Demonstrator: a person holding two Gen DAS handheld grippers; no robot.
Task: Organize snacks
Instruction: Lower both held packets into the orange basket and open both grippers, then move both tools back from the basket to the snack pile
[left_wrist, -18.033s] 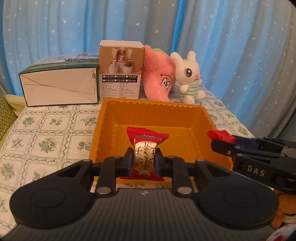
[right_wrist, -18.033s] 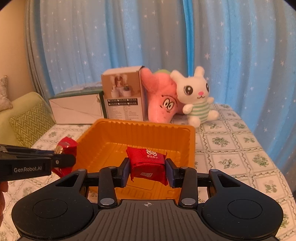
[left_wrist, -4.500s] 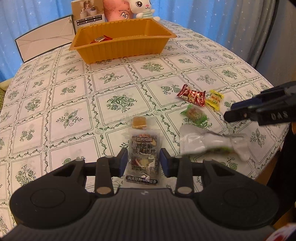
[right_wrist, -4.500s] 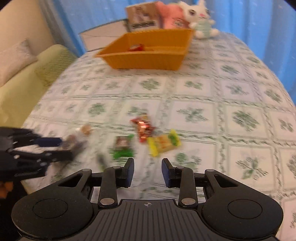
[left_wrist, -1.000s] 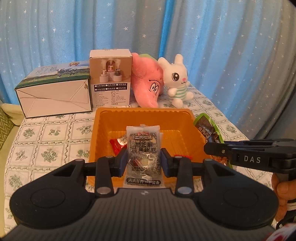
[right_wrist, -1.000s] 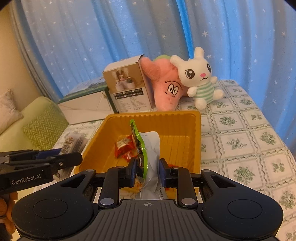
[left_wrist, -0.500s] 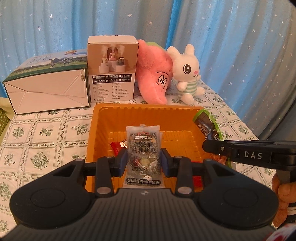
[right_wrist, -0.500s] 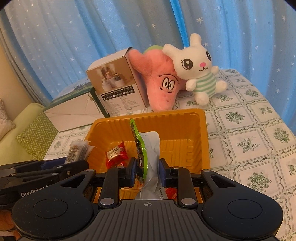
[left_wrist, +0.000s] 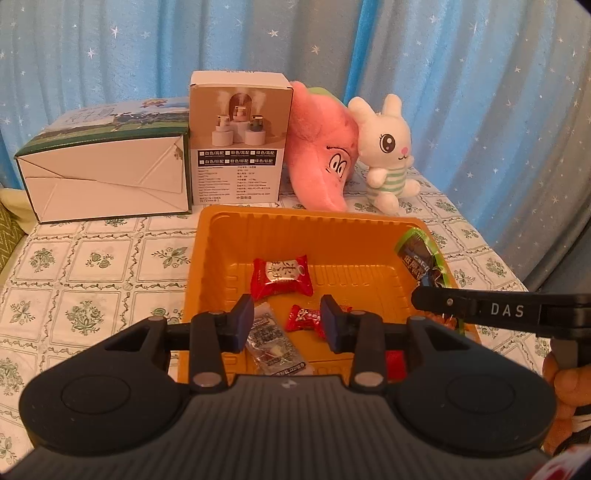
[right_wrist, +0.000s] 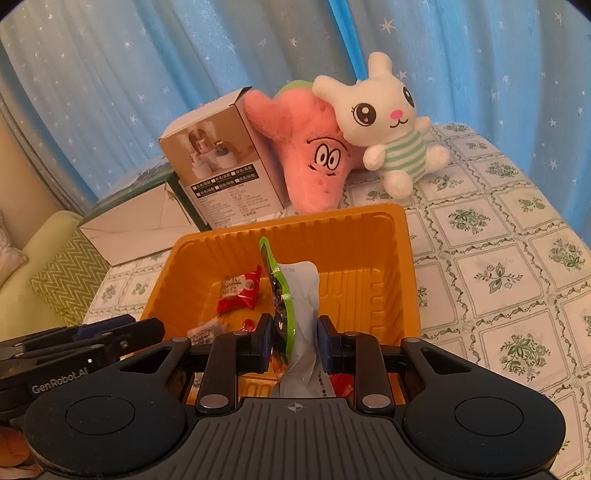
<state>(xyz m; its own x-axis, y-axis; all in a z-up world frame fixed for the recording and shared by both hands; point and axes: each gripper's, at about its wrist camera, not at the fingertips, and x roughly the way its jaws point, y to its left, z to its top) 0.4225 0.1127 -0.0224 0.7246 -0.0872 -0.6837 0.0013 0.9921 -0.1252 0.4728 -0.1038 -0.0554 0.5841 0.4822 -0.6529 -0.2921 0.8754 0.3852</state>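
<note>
Counted: one tray, five snack packets, two boxes, two plush toys, two grippers

One orange tray (left_wrist: 207, 258) stands on the worktop (left_wrist: 92, 266). In it lie four snacks: one large red packet (left_wrist: 281, 275), one small red packet (left_wrist: 304, 318), one clear packet with dark filling (left_wrist: 271, 343) and one further red wrapper (left_wrist: 395, 363), half hidden behind a finger. A fifth, one green-edged silver packet (right_wrist: 295, 295), stands upright between the jaws of the right gripper (right_wrist: 294, 347). One left gripper (left_wrist: 287, 325) makes two grippers. Behind the tray: two boxes, one low white carton (left_wrist: 103, 177) and one upright printed box (left_wrist: 240, 147); two plush toys, one pink star (left_wrist: 321, 147) and one white rabbit (left_wrist: 388, 155). One cushion with a zigzag pattern (right_wrist: 66, 277).
</note>
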